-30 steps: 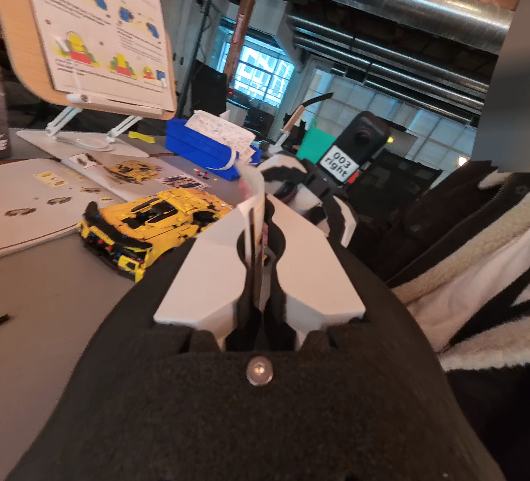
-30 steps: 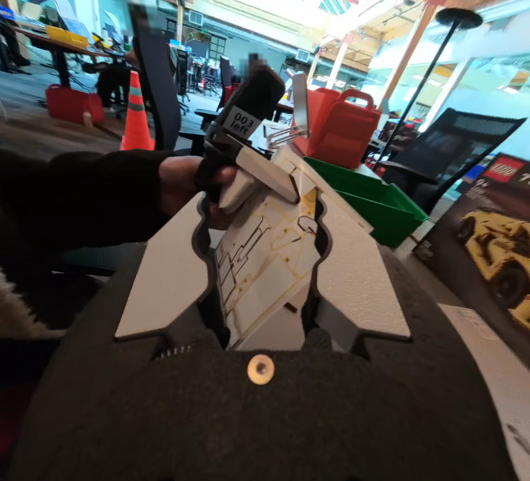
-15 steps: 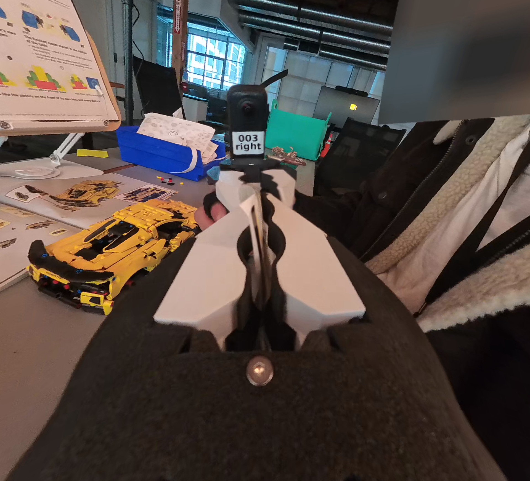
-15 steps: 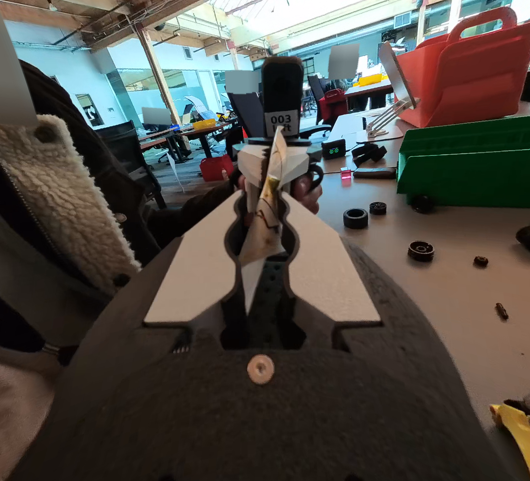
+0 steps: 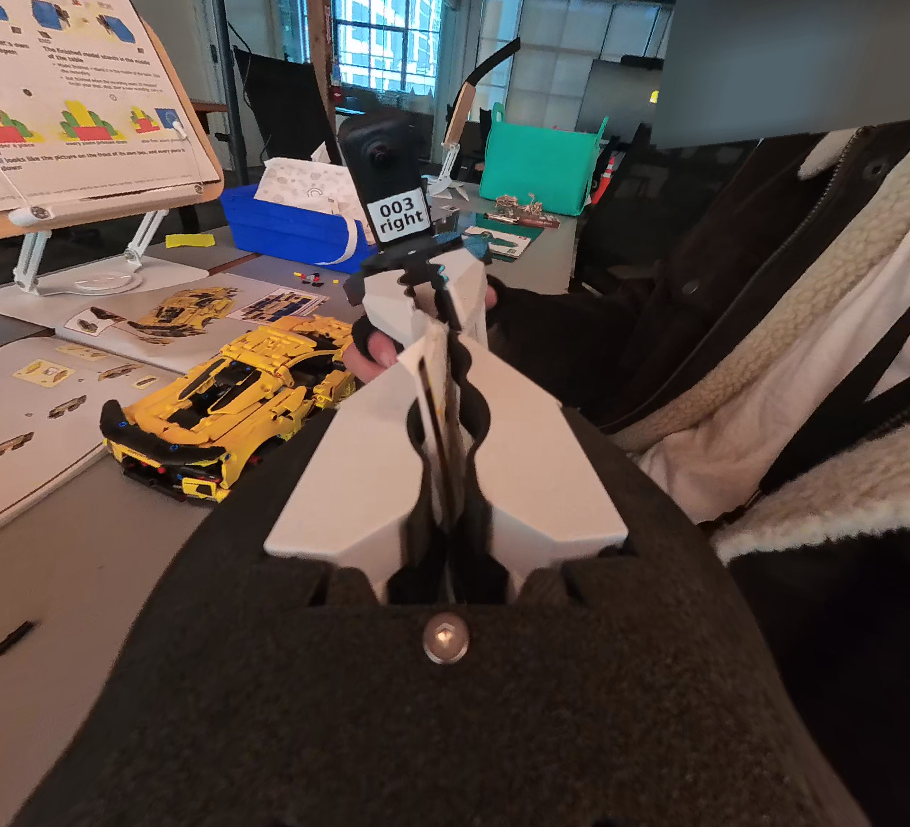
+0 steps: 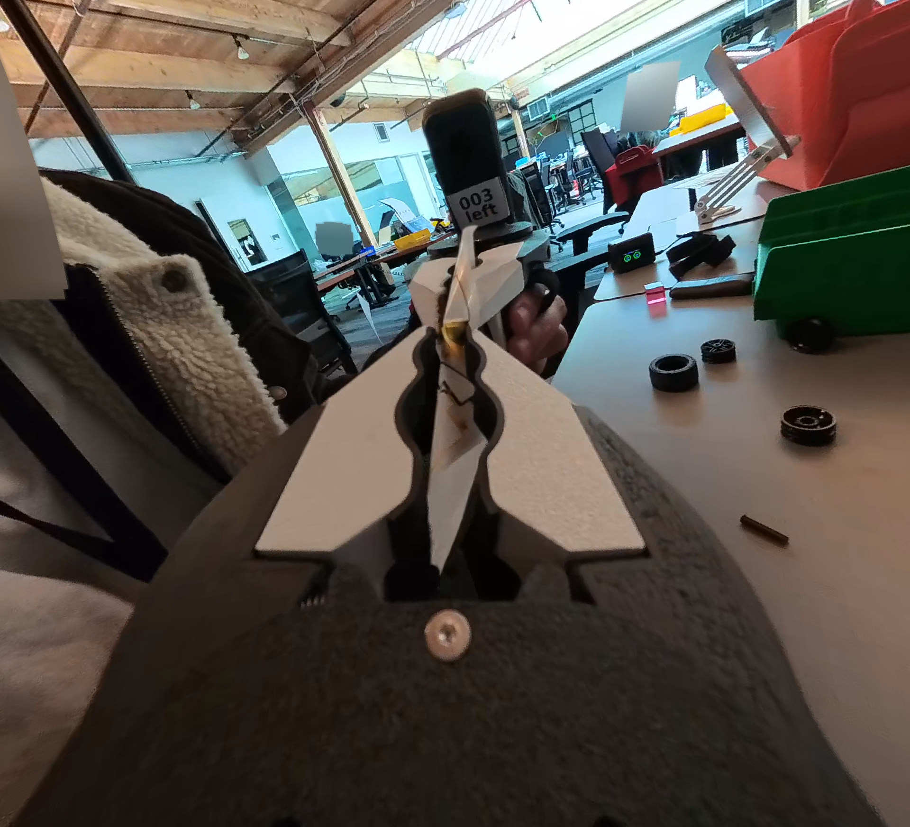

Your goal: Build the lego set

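Left claw (image 5: 443,345) clamped on sticker sheet (image 6: 455,414) | right claw (image 6: 450,335) clamped on same sheet | yellow car (image 5: 231,404) on table (image 5: 74,581)

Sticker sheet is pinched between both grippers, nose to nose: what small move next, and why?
Probably ease the right gripper back slightly to peel. Both grippers clamp the sticker sheet edge-on in mid-air, left gripper facing it, and the yellow car sits untouched on the table.

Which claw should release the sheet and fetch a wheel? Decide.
Right. The wheels lie beside the right claw; the left claw, also shut on the sticker sheet, sits nearer the car.
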Motion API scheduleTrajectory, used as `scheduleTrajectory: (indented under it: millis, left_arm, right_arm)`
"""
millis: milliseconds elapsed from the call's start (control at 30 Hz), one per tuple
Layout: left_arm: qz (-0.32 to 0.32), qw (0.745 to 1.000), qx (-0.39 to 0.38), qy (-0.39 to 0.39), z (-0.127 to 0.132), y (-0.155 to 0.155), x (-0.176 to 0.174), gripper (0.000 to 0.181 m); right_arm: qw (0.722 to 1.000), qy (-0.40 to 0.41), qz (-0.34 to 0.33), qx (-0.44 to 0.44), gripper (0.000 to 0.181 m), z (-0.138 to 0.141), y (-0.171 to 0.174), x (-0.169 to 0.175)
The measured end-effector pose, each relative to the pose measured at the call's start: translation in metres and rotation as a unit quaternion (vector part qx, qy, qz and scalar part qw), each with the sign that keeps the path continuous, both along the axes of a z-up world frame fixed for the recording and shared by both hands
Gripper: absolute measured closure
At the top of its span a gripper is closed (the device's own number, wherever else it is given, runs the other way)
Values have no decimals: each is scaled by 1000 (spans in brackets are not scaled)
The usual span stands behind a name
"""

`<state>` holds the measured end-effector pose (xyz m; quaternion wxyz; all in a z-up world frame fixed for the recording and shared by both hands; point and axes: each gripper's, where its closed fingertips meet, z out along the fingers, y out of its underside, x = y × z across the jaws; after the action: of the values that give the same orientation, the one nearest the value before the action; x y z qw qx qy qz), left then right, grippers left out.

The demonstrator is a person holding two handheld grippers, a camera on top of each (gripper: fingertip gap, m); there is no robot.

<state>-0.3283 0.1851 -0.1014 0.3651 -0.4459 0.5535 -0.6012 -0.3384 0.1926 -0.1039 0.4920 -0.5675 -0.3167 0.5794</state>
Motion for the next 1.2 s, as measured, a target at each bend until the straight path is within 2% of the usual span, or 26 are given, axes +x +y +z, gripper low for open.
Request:
scheduleTrajectory:
  millis: [333,667,733,833,933,1000,1100,1200]
  left_arm:
    - [13,1000,-5,13,-5,6,1,181]
    - [64,996,-42,41,-18,28,-8,181]
    - [72,995,-61,39,-19,32,-11,181]
    - [64,995,-70,34,-20,30,-11,181]
    - [49,997,-46,34,-21,20,-9,181]
    - [38,998,-38,28,-18,15,-8,181]
    - [33,999,-32,30,-17,10,-7,181]
    - [24,999,-32,21,-14,5,-7,181]
  right_arm:
    - [1000,-7,-20,0,177,-2,7,6]
    - [997,-10,-72,12,181,0,21,21]
    - [993,-45,-97,49,179,-3,22,17]
    - [976,-112,-146,119,163,-13,24,1]
    - [978,-119,-133,105,152,-21,23,-9]
    - [987,-103,-93,85,157,-21,14,-12]
    - [990,-93,-72,72,167,-20,10,-11]
    - [995,-68,-44,50,170,-16,4,-11]
